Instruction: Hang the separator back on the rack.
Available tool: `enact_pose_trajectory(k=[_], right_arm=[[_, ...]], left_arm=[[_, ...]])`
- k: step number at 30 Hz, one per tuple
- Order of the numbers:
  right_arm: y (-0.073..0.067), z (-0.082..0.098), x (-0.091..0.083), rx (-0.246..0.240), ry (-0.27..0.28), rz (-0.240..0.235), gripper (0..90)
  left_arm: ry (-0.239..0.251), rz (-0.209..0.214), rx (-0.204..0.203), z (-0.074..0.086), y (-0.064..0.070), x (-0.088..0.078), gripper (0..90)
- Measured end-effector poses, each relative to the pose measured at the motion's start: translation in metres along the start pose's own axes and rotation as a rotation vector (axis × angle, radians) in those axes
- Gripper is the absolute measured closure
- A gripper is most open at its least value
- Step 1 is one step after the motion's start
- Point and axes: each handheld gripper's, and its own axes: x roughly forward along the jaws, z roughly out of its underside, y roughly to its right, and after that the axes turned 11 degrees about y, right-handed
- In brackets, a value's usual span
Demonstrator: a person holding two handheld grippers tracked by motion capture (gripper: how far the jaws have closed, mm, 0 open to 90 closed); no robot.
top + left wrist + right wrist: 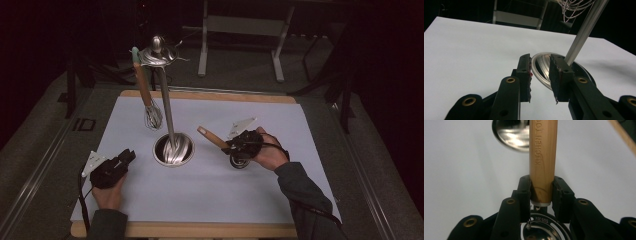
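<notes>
Right fingers [541, 195] clamp the ladle [542, 157] handle near its bowl; left fingers [541, 77] gape empty. Raise it level, then hook onto the rack [158, 56].

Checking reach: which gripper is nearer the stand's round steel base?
Left. The left gripper sits just left of the base, jaws open and pointed at it. The right gripper, clamped on a wooden-handled utensil, is farther off on the base's right.

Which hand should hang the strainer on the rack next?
Right, probably. Its tongs already clamp the strainer's wooden handle, near the rack pole. The left tongs are open with nothing between them, low beside the rack base.
</notes>
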Motion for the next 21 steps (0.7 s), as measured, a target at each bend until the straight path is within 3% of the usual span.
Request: enact_pose_trajectory(k=[8, 21], right_arm=[[-0.005, -0.012, -0.004, -0.042, 0.031, -0.008, 70.1], [-0.016, -0.031, -0.015, -0.065, 0.173, 0.006, 70.1]], left_arm=[[-0.023, 0.005, 0.013, 0.001, 0.001, 0.003, 69.6], [-0.024, 0.006, 0.015, 0.001, 0.002, 0.002, 69.3]])
